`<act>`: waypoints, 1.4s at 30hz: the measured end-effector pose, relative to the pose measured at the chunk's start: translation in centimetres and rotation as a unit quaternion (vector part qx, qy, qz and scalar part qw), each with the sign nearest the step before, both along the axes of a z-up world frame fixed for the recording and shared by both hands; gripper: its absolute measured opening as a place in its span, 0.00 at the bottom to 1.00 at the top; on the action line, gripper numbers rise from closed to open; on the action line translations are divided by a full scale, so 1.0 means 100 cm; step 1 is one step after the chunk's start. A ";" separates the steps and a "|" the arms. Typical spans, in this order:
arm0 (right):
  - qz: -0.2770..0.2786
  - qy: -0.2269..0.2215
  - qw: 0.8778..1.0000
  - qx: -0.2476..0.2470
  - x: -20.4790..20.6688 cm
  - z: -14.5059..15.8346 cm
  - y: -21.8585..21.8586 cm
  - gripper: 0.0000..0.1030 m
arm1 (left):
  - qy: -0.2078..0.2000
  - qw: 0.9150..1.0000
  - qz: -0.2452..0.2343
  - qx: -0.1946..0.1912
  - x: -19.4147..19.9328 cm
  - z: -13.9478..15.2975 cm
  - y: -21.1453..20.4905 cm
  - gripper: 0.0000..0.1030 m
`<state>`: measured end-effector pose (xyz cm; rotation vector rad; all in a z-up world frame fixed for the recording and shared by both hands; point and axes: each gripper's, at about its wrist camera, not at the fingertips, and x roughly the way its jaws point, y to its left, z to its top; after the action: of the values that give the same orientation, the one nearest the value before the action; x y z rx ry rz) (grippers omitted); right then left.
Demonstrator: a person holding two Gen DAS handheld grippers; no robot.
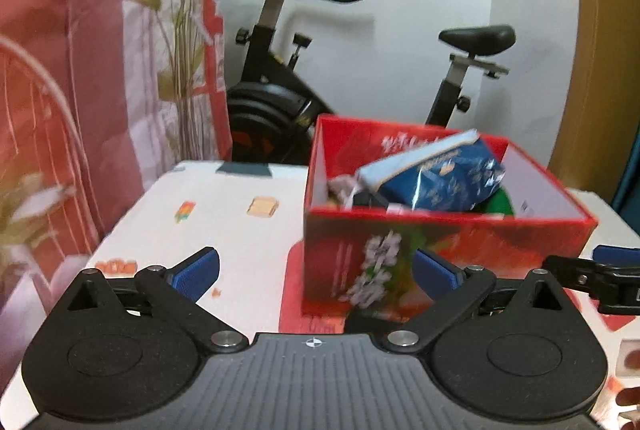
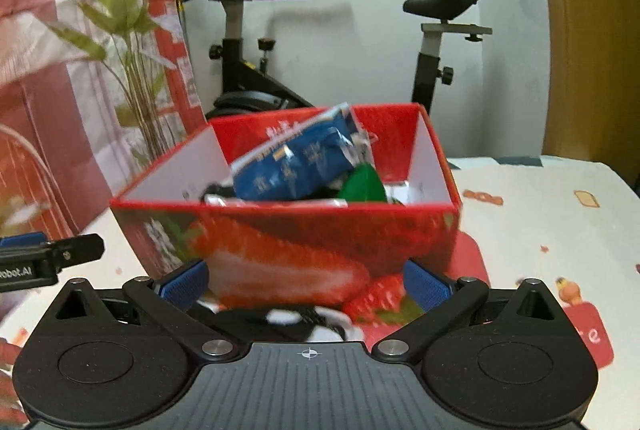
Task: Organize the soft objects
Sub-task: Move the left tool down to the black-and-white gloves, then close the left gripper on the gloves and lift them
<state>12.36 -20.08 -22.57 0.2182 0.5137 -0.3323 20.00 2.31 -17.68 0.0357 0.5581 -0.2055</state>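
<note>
While both grippers, left (image 1: 316, 272) and right (image 2: 306, 284), stood spread wide and empty, a blue packet (image 2: 294, 166) lay tilted inside the red box (image 2: 288, 242) on the table (image 2: 540, 214).

The box (image 2: 288, 246) stands on the bench (image 2: 540, 214). A packet (image 2: 292, 166) lies in the box, leaning over other items. Behind the box stands an exercise bike (image 2: 248, 62); left of it, a plant (image 2: 132, 42).

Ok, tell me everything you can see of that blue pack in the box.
The blue pack is a soft, glossy plastic package, dark blue with a pale blue end and blurred print. It looks full and crinkled, lies tilted on top of the other contents in the red box, its upper end above the rim, beside something green. Neither gripper touches it.
</note>
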 end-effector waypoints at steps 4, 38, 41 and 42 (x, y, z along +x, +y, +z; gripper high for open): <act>0.002 0.020 1.000 0.007 0.002 -0.018 -0.004 1.00 | 0.034 0.999 0.001 -0.032 0.005 -0.019 0.008 1.00; 0.058 0.044 0.996 0.052 0.038 -0.092 -0.019 0.89 | 0.118 0.989 -0.043 -0.072 0.042 -0.087 0.000 0.87; 0.061 0.045 0.996 0.050 0.039 -0.092 -0.019 0.88 | 0.121 0.988 -0.046 -0.089 0.043 -0.091 0.002 0.86; 0.063 0.045 0.996 0.048 0.039 -0.092 -0.017 0.86 | 0.122 0.987 -0.045 -0.096 0.044 -0.092 0.003 0.85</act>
<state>16.28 -21.82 -31.81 0.2632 0.6308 -0.1951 24.44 2.61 -26.85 -0.1527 0.7790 -0.3536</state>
